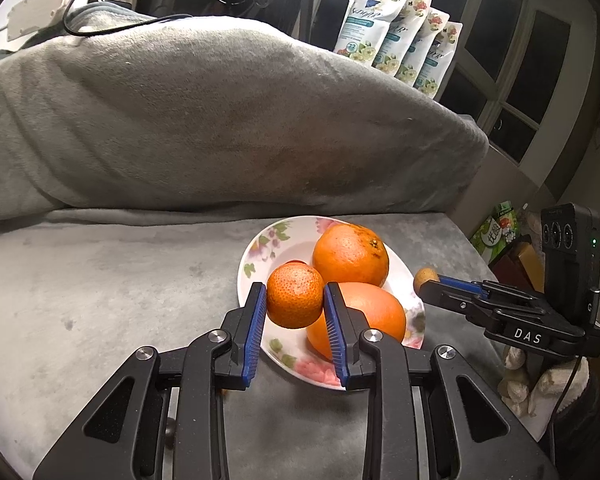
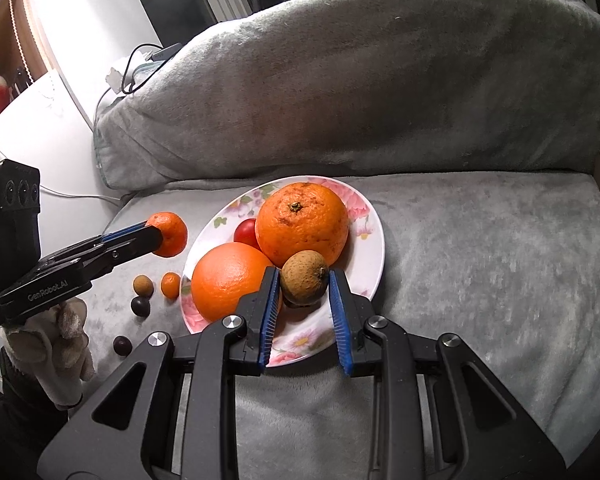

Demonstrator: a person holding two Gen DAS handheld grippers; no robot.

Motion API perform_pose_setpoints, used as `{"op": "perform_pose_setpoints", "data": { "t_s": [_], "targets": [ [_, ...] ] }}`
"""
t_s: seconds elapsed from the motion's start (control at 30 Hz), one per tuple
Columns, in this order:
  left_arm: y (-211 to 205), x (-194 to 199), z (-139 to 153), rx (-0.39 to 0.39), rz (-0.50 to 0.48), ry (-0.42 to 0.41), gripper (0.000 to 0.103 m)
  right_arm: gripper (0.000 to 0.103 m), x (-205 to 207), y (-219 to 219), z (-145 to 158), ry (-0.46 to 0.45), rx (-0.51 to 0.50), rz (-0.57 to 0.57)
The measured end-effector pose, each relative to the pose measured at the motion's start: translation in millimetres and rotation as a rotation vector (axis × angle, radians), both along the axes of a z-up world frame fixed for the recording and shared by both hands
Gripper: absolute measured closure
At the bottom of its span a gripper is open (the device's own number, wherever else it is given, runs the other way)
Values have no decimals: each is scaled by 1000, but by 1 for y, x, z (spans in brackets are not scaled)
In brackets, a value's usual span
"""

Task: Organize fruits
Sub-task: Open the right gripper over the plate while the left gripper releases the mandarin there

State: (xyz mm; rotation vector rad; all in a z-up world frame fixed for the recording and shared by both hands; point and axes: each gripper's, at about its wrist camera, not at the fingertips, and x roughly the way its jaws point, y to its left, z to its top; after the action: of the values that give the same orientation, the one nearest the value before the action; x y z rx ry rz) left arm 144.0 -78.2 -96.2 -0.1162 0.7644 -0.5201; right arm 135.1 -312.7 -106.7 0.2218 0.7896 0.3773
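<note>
"DAS" marks the right claw [image 1: 426, 280]; "GenRobot.AI" marks the left claw [image 2: 160, 236].

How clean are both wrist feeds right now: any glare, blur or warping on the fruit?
Left wrist: sharp, no blur; fisheye bends the window frames; dark vignette corners; the mandarin is evenly lit. Right wrist: sharp too; the wall at upper left is blown out; soft shine on the front orange.

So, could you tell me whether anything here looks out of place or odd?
Yes: four small fruits lie loose on the grey blanket left of the floral plate, not on it: a tiny orange one, a brown one and two dark ones. Nothing looks spilled or damaged.
</note>
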Motion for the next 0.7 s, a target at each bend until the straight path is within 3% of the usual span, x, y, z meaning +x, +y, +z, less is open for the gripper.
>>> {"op": "perform_pose_setpoints", "data": {
  "t_s": [0.1, 0.17, 0.3, 0.37, 0.47, 0.57, 0.7],
  "targets": [
    [0, 1, -1, 1, 2, 1, 75, 73, 0, 1, 0, -1, -1, -1],
    [0, 1, 0, -1, 2, -1, 75, 57, 0, 1, 1, -6, 0, -3],
    [1, 1, 4, 0, 4, -15, 75, 55, -1, 1, 4, -15, 3, -5],
    [1, 1, 5, 2, 4, -18, 74, 49, -1, 1, 5, -19, 1, -6],
    [1, 0, 7, 3, 4, -22, 59, 39, -2, 1, 6, -28, 2, -12],
    [1, -1, 7, 5, 1, -25, 58, 34, -3, 0, 7, -34, 3, -15],
    [1, -2, 9, 1, 10, -37, 36, 22, -5, -1, 9, -49, 2, -19]
  ]
}}
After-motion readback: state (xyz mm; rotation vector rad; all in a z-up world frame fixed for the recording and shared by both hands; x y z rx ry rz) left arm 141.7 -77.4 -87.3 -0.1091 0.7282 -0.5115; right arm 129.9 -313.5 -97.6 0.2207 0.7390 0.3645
